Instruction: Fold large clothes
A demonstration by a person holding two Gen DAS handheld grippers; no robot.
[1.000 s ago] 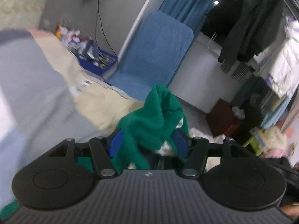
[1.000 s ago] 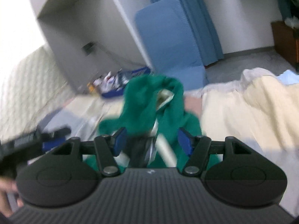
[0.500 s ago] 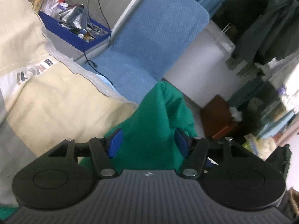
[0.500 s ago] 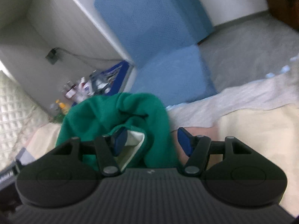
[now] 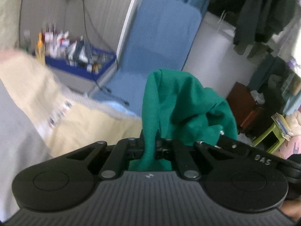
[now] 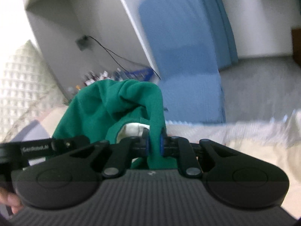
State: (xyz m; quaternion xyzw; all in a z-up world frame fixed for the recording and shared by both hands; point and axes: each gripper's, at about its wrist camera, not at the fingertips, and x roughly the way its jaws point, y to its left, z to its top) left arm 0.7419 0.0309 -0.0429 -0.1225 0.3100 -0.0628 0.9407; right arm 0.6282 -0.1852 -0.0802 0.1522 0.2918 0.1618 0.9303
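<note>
Left wrist view showed my left claw (image 5: 149, 146) clamped tight on the green garment (image 5: 180, 101), lifted above the cream bedding (image 5: 90, 120). My right claw (image 6: 154, 145) was closing, cloth pinched between its pads. I judged I should draw both apart evenly, keeping the fabric taut.

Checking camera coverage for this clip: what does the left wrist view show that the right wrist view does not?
Only the left wrist view shows dark coats hanging on a rack, a brown wooden cabinet and a lime-green plastic stool. Only the right wrist view shows the green garment's cream lining and a quilted white panel. Both show the green fleece garment pinched in that view's gripper, left gripper and right gripper, plus the blue fabric chair and the cluttered blue tray.
</note>
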